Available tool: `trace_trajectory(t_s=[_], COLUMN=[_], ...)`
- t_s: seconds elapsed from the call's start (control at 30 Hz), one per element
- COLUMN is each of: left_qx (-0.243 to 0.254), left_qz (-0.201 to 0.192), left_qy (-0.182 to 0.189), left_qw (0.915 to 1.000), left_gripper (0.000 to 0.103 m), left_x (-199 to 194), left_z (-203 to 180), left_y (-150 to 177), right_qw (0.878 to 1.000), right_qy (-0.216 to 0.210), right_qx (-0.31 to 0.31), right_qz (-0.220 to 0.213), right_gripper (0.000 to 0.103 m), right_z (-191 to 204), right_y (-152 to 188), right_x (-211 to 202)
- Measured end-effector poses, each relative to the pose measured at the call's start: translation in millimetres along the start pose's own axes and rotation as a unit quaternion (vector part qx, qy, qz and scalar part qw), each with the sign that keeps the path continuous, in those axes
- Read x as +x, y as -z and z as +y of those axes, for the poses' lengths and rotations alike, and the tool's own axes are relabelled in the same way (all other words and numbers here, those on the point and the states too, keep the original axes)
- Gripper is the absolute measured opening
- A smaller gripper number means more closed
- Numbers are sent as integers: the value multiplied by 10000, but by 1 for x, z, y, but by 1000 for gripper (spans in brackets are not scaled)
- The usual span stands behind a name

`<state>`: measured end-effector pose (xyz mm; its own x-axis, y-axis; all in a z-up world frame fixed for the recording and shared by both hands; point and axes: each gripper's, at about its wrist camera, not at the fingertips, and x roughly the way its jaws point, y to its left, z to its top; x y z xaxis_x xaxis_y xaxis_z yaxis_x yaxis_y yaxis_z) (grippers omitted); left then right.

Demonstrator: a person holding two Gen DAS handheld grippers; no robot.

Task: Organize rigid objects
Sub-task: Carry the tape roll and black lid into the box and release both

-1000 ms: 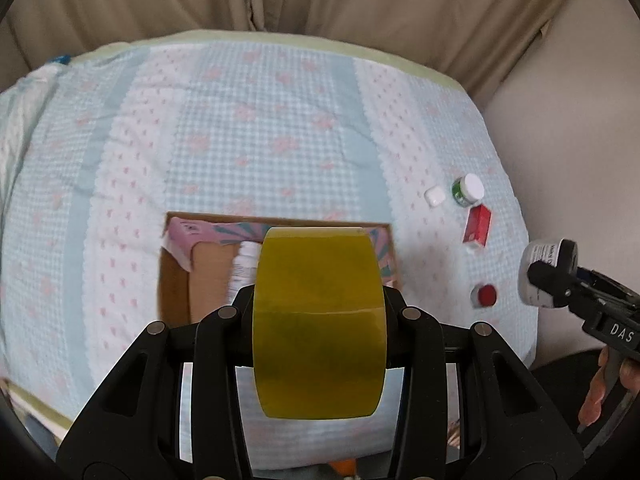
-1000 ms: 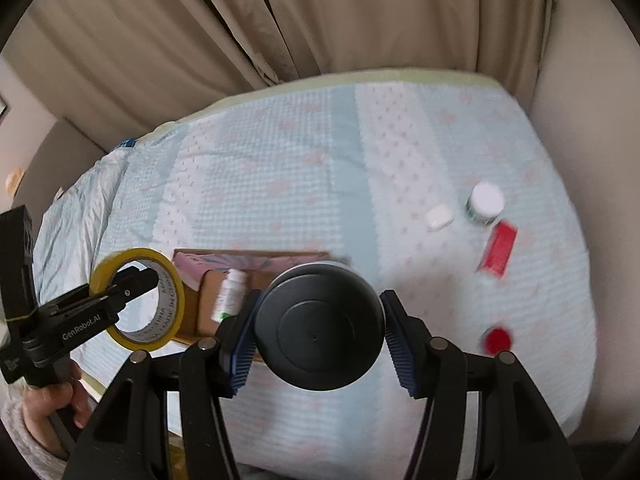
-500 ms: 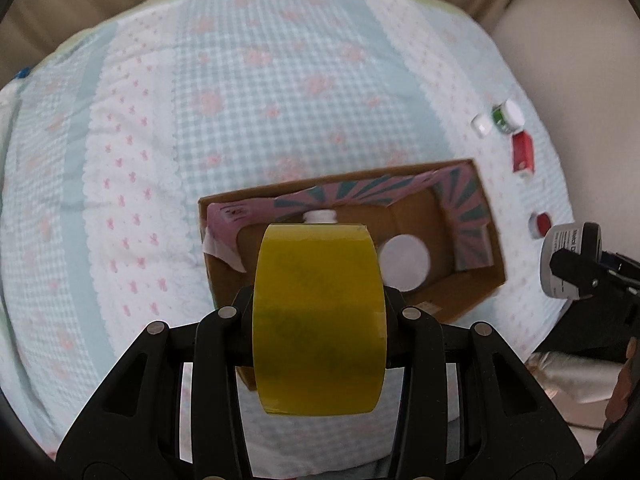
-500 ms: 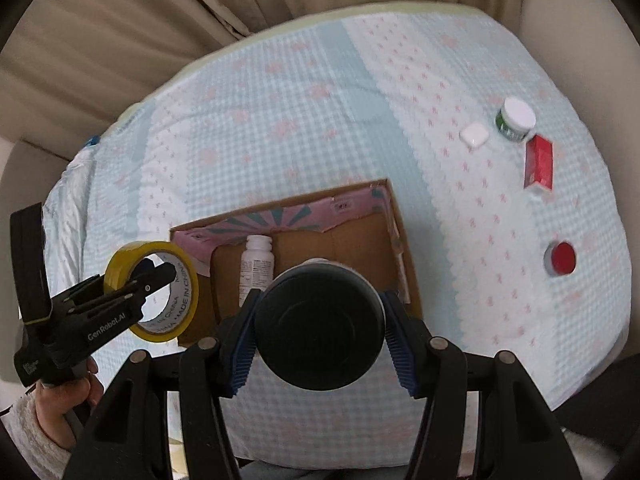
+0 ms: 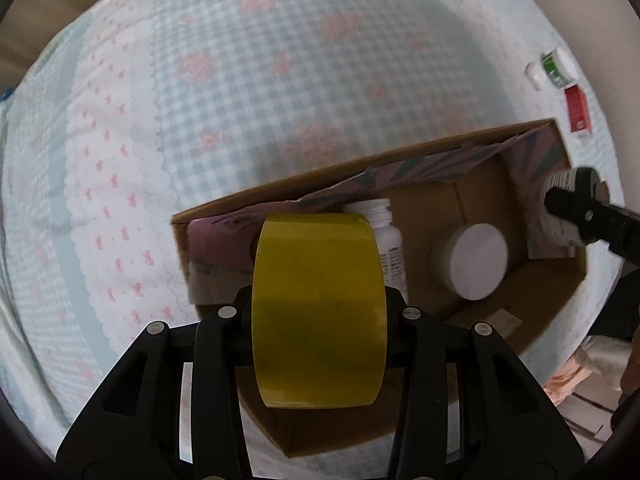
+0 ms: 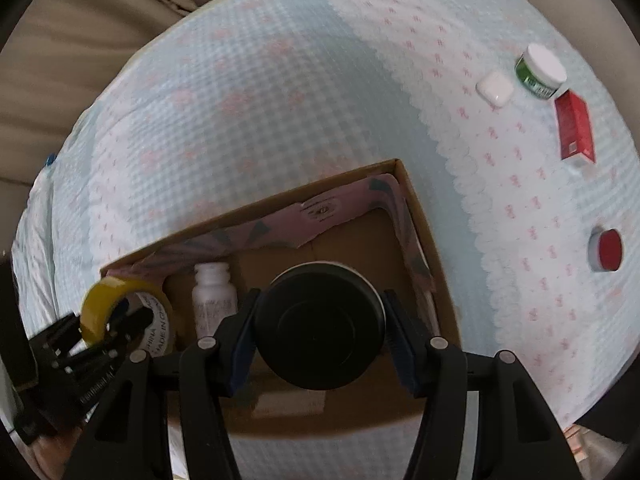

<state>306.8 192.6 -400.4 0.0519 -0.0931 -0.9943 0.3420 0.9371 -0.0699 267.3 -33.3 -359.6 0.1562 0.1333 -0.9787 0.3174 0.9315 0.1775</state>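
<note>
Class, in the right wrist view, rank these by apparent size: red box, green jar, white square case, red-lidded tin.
1. red box
2. green jar
3. red-lidded tin and white square case look alike; unranked.

Your left gripper [image 5: 319, 312] points forward and down, its two black fingers [image 5: 218, 344] closed in from nine and three o'clock, clamping the yellow tape roll [image 5: 318, 312] by its flat sides. In the right wrist view that same gripper enters from about eight o'clock, roll at its tip, with part of your left hand [image 6: 44, 446] showing at the lower edge. Your right gripper [image 6: 320, 326] is likewise clamped, its blue-padded fingers [image 6: 240, 344] pressing the black-lidded jar [image 6: 320, 326] from either side. In the left wrist view it reaches in from three o'clock, jar foremost.
</note>
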Motion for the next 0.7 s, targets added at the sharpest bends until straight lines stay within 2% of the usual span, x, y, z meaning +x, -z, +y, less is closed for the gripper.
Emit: trace_trajectory(t_s=[0.23, 0.27, 0.3, 0.33, 0.37, 0.4, 0.43, 0.5, 0.7], left_qx=[254, 273, 288, 297, 306, 312, 305, 288, 25], left_qz=[161, 143, 106, 71, -23, -61, -60, 30, 23], left_qy=[-185, -192, -133, -77, 30, 124, 136, 45, 119], left_qw=[9994, 9993, 9994, 9995, 9995, 9994, 9994, 9996, 9999], left_gripper=[37, 41, 50, 95, 103, 103, 103, 103, 103], left_x=[14, 13, 11, 8, 5, 3, 2, 5, 1], left_z=[-9, -11, -13, -14, -16, -17, -16, -16, -2], left_y=[-5, -6, -8, -10, -11, -13, -14, -13, -2], right_qw=[9998, 9998, 9997, 9997, 9997, 9998, 9998, 9996, 9997], right_qy=[31, -4, -51, -75, -109, -137, -157, -228, -188], right_qx=[84, 117, 149, 159, 158, 138, 105, 2, -112], right_qz=[180, 177, 168, 177, 162, 105, 5, -152, -70], right_gripper=[54, 54, 54, 58, 64, 86, 103, 103, 103], right_z=[-3, -4, -5, -5, -5, -5, -4, -1, -2], right_y=[-11, -12, -13, -14, -15, -16, -17, -19, -19], right_x=[23, 25, 26, 27, 27, 26, 23, 19, 22])
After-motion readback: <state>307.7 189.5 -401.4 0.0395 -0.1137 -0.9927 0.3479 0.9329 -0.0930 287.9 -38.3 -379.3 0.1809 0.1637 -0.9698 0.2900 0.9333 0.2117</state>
